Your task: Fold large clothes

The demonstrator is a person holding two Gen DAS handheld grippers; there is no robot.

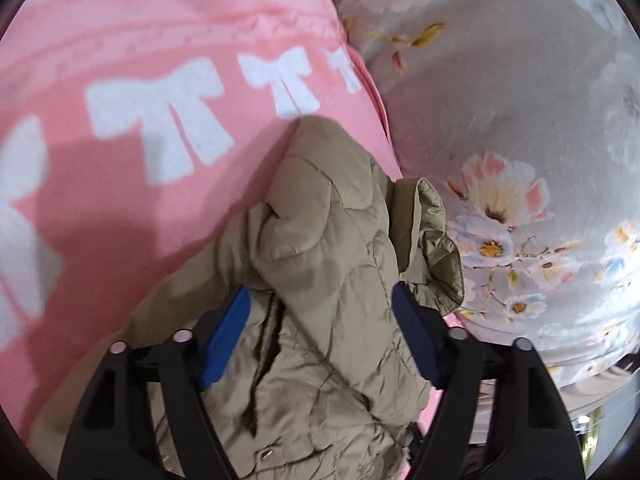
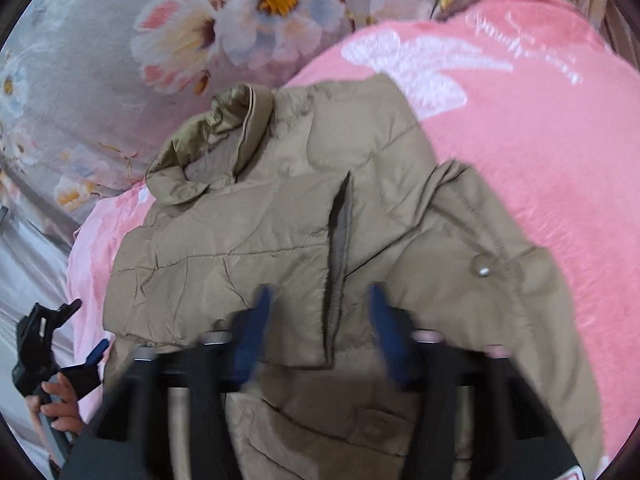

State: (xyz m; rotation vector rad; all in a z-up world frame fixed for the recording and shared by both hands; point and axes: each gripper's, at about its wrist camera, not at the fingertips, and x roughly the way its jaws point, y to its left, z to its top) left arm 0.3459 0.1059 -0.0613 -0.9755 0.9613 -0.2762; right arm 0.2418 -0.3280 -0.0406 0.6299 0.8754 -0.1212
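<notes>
A khaki quilted puffer jacket [image 1: 320, 248] lies bunched on a pink blanket [image 1: 140, 184]. My left gripper [image 1: 320, 296] stands open, its blue fingers [image 1: 226, 336] on either side of a raised fold of the jacket, not pinching it. In the right wrist view the jacket [image 2: 280, 220] lies partly folded, collar [image 2: 208, 148] at upper left, a snap button [image 2: 483, 270] at right. My right gripper [image 2: 318, 300] is open just above the jacket's folded edge, its blue fingers [image 2: 258, 320] blurred. The left gripper [image 2: 60, 344] shows at lower left, held by a hand.
The pink blanket with white bow prints [image 1: 160, 120] covers the bed. A grey floral quilt [image 1: 520, 140] lies beside it, also in the right wrist view [image 2: 120, 60]. The pink blanket [image 2: 540, 140] spreads to the right of the jacket.
</notes>
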